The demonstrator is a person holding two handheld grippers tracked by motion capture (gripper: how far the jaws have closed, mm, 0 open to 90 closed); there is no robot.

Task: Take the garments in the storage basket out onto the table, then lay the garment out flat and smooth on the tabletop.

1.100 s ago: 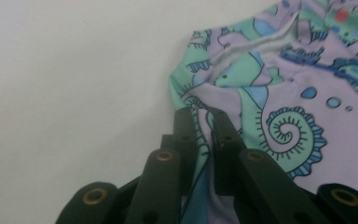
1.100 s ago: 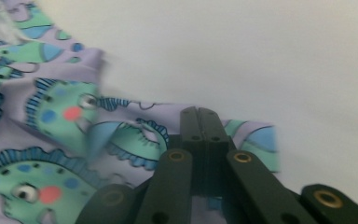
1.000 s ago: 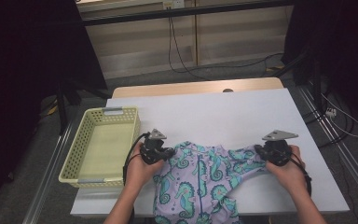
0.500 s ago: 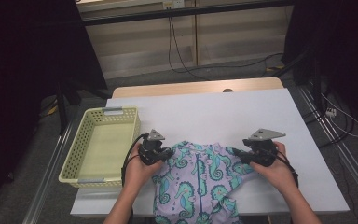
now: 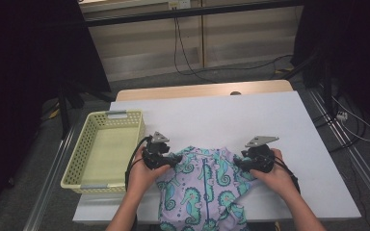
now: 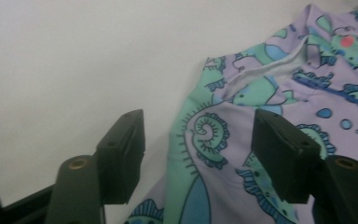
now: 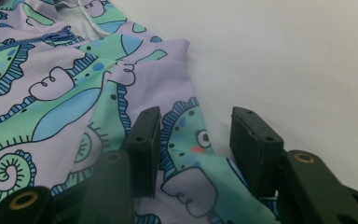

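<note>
High view: a seahorse-print garment (image 5: pixel 204 187), lilac and mint with a blue zip down the middle, lies at the lower centre of the frame on the white table (image 5: pixel 221 115), its lower part hanging past the near edge. A yellow basket (image 5: pixel 84 149) sits at the left of the frame, partly over the table's left edge, well apart from the cloth.

Left hand-held gripper (image 5: pixel 173 160): at the garment's upper left corner. In the left gripper view (image 6: pixel 198 140) the jaws stand fairly wide, having just been opening; the cloth's edge lies between them, and the pads do not press on it. The right-hand pad sits over the fabric, the left-hand pad over bare table.

Right hand-held gripper (image 5: pixel 238 165): at the garment's upper right corner. In the right gripper view (image 7: pixel 196 140) the jaws are moderately apart, having just been closing a little; a fold of printed cloth lies in the gap, loose, not pinched.
</note>
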